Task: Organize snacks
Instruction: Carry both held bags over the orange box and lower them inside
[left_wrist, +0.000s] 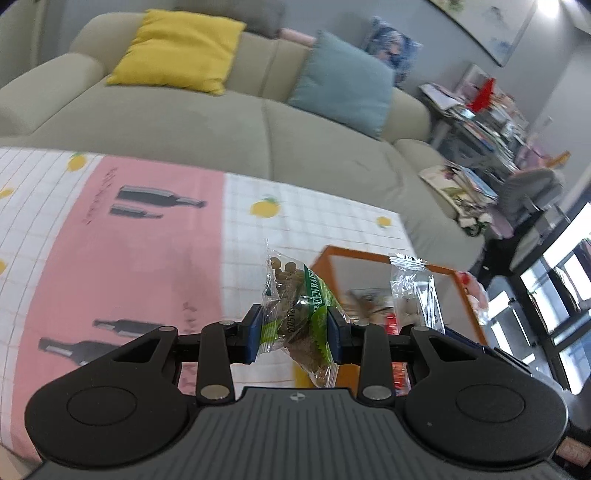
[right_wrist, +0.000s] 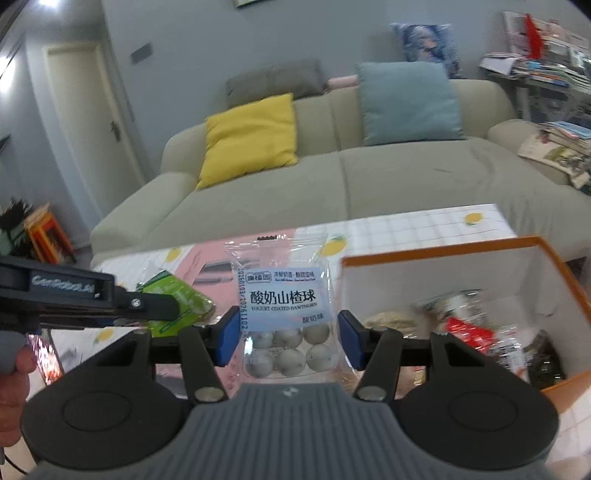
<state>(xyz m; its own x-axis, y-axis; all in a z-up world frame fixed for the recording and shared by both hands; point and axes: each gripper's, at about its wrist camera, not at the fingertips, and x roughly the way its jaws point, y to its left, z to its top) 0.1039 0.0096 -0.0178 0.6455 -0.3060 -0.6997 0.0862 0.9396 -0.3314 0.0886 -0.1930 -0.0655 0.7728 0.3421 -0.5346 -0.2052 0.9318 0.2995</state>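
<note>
Left gripper is clamping a clear-and-green plastic packet of green raisins between its blue pads; the packet is standing roughly upright, squeezed at its middle, held above the table. In the right wrist view the same gripper is coming in from the left with the raisin packet showing green just past it.

Right gripper is gripping a clear plastic packet of white yogurt-coated hawthorn balls, label facing the camera, both blue pads touching the packet's side edges. The packet is being held upright just left of the orange-rimmed white box. In the left wrist view that hawthorn packet is sitting in front of the box's orange rim.

The box is resting on the table, which is covered with a pink-and-white checked cloth with lemon and bottle prints. Other wrapped snacks are lying inside the box, too blurred to identify.

Behind the table a beige sofa is carrying a yellow cushion and a light blue cushion.
</note>
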